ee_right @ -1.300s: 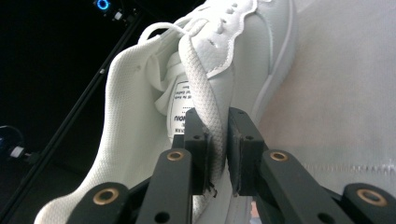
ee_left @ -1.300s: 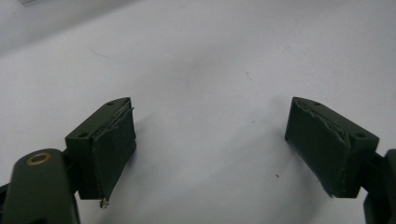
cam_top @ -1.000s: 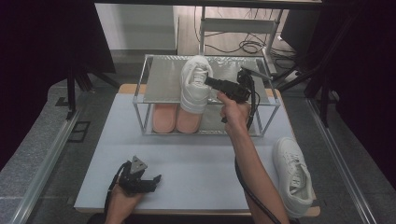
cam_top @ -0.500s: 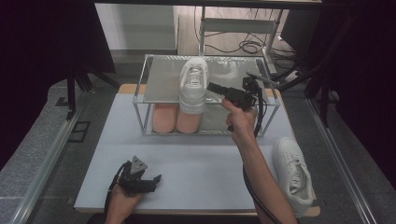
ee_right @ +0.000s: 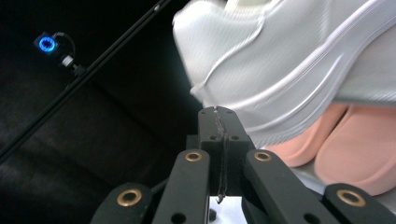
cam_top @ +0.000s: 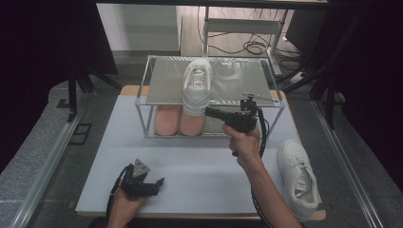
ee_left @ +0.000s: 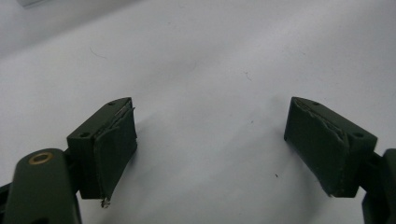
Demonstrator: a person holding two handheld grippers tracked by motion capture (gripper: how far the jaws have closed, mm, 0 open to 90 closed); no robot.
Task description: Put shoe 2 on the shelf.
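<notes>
A white sneaker (cam_top: 196, 88) lies on the top shelf of a small metal rack (cam_top: 152, 86) at the far side of the tabletop (cam_top: 190, 161). It sits upright on its sole, toe pointing away from the person, with its heel jutting out over the front edge of the shelf. It is a low lace-up with white laces and a thick white sole. In the right gripper view its heel (ee_right: 280, 79) shows smooth white panels with curved seams. The second white sneaker (cam_top: 298, 176) of the pair lies at the tabletop's right edge, upright on its sole and partly hanging over that edge.
</notes>
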